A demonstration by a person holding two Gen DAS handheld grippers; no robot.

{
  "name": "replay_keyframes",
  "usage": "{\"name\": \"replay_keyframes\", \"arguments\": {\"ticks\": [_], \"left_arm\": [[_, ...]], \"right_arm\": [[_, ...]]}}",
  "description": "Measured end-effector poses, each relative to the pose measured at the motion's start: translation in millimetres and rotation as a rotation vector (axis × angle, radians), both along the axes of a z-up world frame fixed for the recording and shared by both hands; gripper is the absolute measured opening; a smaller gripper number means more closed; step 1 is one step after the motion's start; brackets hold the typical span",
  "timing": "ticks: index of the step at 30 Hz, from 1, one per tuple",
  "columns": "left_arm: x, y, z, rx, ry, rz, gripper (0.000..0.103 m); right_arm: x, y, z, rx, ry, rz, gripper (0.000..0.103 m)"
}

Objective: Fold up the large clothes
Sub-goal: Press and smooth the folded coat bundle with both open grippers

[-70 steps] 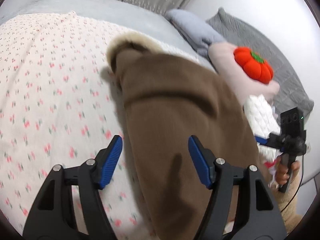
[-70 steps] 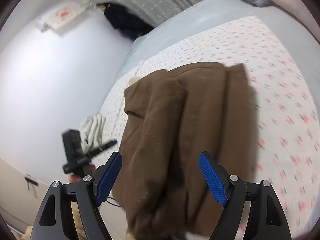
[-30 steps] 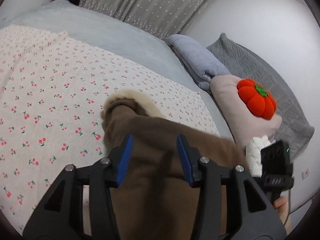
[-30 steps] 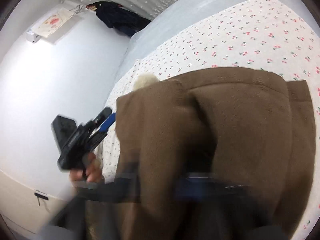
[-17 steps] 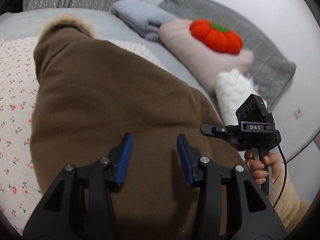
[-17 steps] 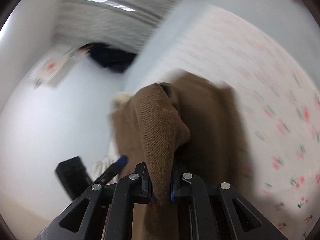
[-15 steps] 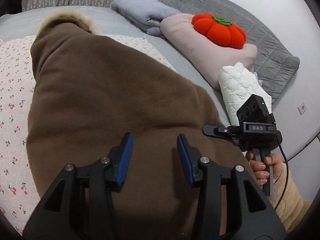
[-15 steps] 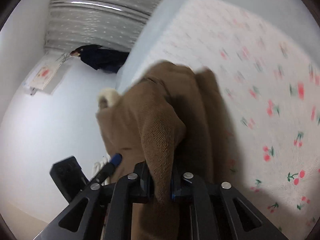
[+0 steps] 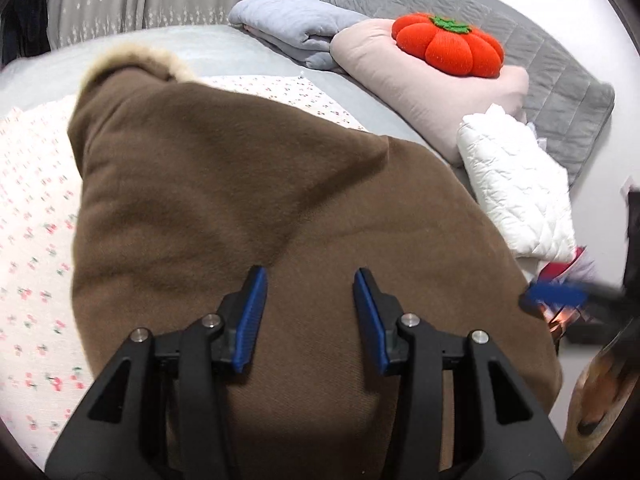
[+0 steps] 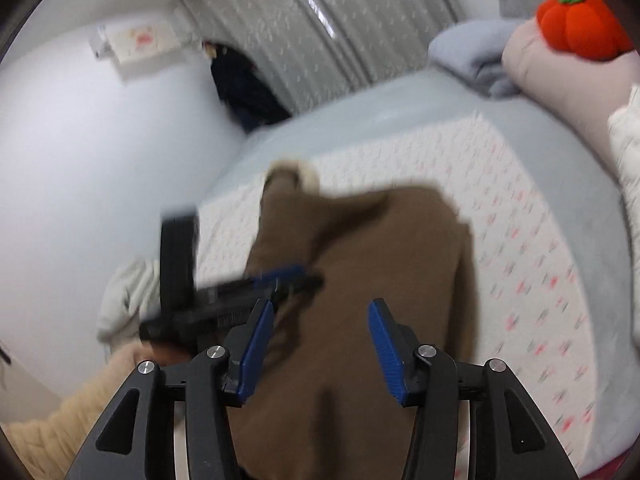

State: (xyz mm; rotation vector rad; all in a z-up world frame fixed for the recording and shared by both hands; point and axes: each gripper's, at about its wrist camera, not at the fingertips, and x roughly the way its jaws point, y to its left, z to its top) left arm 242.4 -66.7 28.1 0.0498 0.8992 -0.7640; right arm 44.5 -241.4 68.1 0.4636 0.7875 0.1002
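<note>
A brown coat (image 9: 248, 208) with a pale fur-trimmed hood (image 9: 132, 62) lies folded on the floral sheet (image 9: 36, 208). My left gripper (image 9: 306, 316) hovers over the coat's near part, its blue pads apart with nothing pinched between them. In the right wrist view the same coat (image 10: 384, 248) lies below my right gripper (image 10: 320, 344). That gripper's jaws are opening and no cloth is between the pads. The left gripper (image 10: 280, 276) shows blurred at the coat's left side in that view. The right gripper (image 9: 560, 296) is a blur at the right edge of the left wrist view.
An orange pumpkin cushion (image 9: 448, 46) sits on a pink pillow (image 9: 420, 88) at the bed's head, beside a folded grey-blue blanket (image 9: 292, 28). A white quilted item (image 9: 520, 188) and a grey quilt (image 9: 560, 80) lie further right. A dark garment (image 10: 240, 84) hangs by the curtain.
My right gripper has let go of the brown fold it pinched, opened and pulled back and up. My left gripper swung across the coat toward the pillows, then held still, its jaws unchanged.
</note>
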Motion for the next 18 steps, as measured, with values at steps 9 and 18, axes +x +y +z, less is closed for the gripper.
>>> {"name": "replay_keyframes", "arguments": {"ticks": [9, 18], "left_arm": [[-75.4, 44.5, 32.8, -0.066, -0.060, -0.011, 0.047], [-129.2, 55.1, -3.5, -0.045, -0.154, -0.023, 0.048]], "right_arm": [[-9.0, -22.5, -85.1, 0.018, 0.118, -0.065, 0.013], [-28.1, 3.8, -54.5, -0.055, 0.022, -0.045, 0.050]]}}
